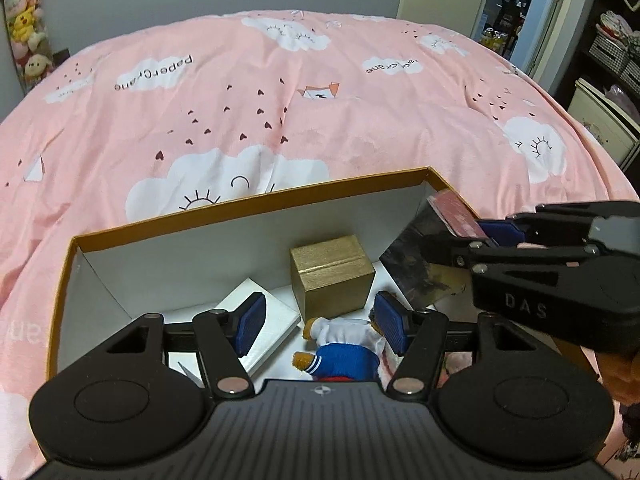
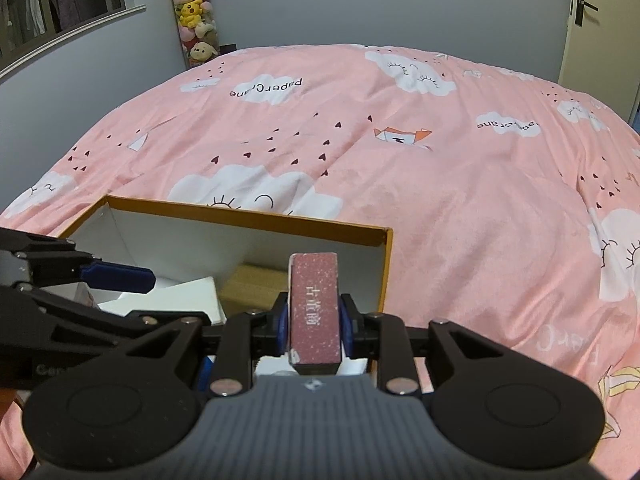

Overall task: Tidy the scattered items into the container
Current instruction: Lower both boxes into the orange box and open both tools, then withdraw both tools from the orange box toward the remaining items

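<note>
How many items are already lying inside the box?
3: a gold cube near the back wall, a white flat box left of it, a plush bear in front. More may be hidden under the left gripper.

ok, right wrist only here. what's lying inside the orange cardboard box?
Observer: A small plush bear in a blue and white outfit lies on the floor of the orange cardboard box.
Operator: that tan blur behind?
Observer: A gold cube-shaped box, standing just behind the bear, next to a flat white box.
Operator: left jaws?
Observer: The left gripper hangs over the bear, jaws open, empty.
Operator: my dark red block?
Observer: The dark red block shows a dark picture cover on its broad side.
</note>
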